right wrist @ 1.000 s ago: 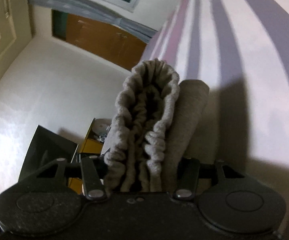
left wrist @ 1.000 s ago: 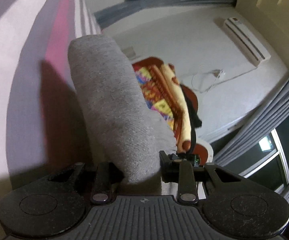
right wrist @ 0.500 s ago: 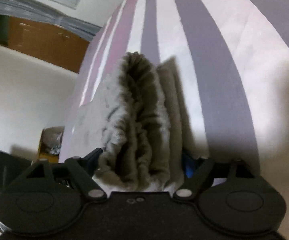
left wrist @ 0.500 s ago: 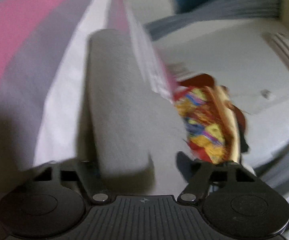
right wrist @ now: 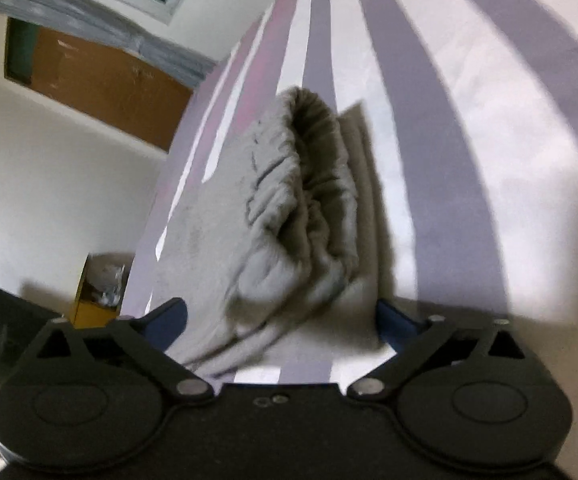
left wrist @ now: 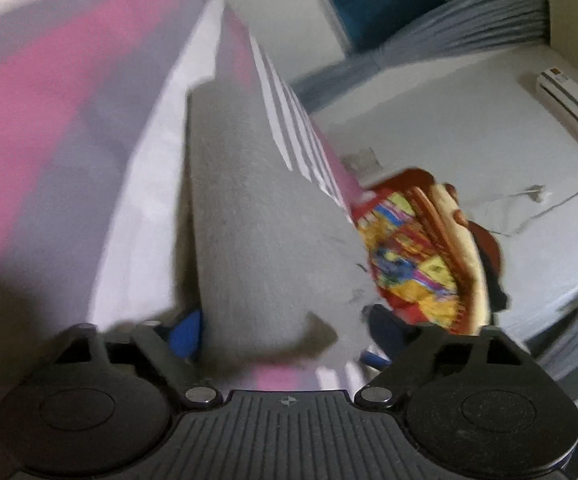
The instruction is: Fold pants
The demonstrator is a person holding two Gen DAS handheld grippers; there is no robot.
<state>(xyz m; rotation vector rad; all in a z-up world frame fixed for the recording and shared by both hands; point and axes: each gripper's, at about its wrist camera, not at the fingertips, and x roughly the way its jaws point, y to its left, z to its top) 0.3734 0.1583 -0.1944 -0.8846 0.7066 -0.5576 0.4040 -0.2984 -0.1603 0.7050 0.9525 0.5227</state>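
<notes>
We count one pair of grey pants (right wrist: 289,200), two grippers and one bed (right wrist: 469,128). The pants are a soft, fleecy knit, folded into a long narrow bundle that lies on the bed's striped sheet, close along the bed's side edge. In the right wrist view their gathered, ribbed waistband opens as a puckered oval facing the camera, with flat folded layers beside it. In the left wrist view the same bundle (left wrist: 249,216) shows as a smooth rounded fold running away from the camera. The sheet is smooth cloth in white, mauve and pink bands. The left gripper (left wrist: 285,332) has just been opening; its jaws stand wide, the fold's end lies between them, and whether the blue pads touch it we cannot tell. The right gripper (right wrist: 281,320) has likewise just been opening; its jaws stand fully apart, with the waistband end between them and free of both pads. Off the bed's edge we note one multicoloured patterned cloth (left wrist: 417,252) and, on the wall, one air conditioner (left wrist: 573,112).
</notes>
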